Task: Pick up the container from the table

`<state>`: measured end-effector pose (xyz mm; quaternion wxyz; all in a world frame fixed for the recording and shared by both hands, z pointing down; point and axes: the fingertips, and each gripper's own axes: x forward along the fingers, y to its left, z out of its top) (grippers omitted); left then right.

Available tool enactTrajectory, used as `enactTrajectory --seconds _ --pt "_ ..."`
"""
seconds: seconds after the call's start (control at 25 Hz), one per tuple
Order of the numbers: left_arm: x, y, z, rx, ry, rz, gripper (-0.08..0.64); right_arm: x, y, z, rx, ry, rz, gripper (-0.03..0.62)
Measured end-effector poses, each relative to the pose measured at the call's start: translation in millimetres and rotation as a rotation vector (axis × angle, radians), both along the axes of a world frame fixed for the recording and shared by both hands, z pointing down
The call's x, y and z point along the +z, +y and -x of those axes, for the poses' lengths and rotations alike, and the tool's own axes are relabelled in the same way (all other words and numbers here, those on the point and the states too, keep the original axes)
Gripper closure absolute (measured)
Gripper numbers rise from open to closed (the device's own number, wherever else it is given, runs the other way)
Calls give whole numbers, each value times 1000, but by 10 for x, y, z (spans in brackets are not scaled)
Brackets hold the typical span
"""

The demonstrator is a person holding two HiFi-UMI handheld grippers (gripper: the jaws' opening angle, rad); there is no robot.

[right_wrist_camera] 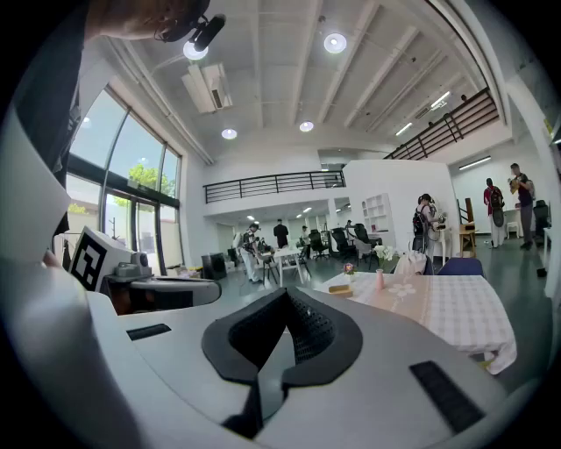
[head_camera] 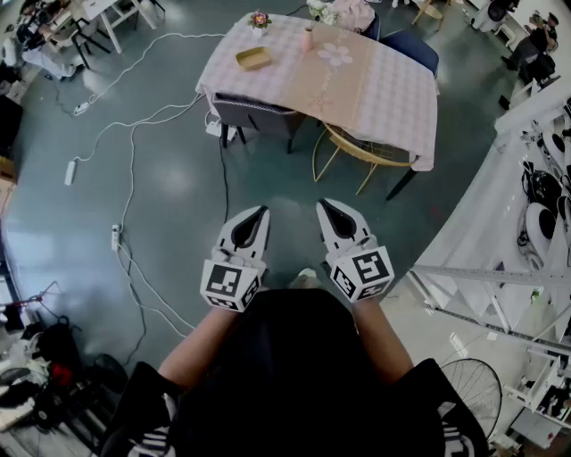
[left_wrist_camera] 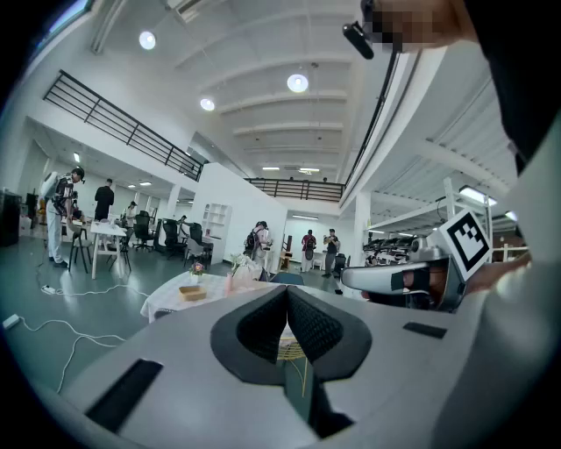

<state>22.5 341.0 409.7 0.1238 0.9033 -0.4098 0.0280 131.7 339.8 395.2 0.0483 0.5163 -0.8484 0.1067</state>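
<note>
The container (head_camera: 253, 58) is a small tan tray on the far left part of a table (head_camera: 384, 98) covered with a pink checked cloth. It also shows far off as the tan container (left_wrist_camera: 193, 292) in the left gripper view and as the tan container (right_wrist_camera: 340, 290) in the right gripper view. My left gripper (head_camera: 263, 211) and right gripper (head_camera: 322, 205) are held side by side in front of the person's body, well short of the table. Both have their jaws together with nothing between them, as the left gripper (left_wrist_camera: 287, 288) and right gripper (right_wrist_camera: 287, 292) show in their own views.
A pink vase (head_camera: 308, 37) and a small flower pot (head_camera: 260, 18) stand on the cloth. A grey chair (head_camera: 254, 114), a yellow wire chair (head_camera: 361, 152) and a blue chair (head_camera: 410, 45) ring the table. Cables (head_camera: 134, 134) cross the floor at left; white racks (head_camera: 500, 214) stand at right.
</note>
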Motion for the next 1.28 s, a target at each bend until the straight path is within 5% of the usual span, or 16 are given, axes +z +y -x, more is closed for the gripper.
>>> enactTrajectory --seconds 0.64,0.76,1.28 --pt "80 -12 -145 -48 17 14 551 -60 77 -494 25 11 -6 590" --pt "168 -37 -177 -44 31 61 401 41 89 -546 -12 7 34 435" --pt "486 60 -230 -164 -39 136 357 451 160 -656 -166 -20 112 425"
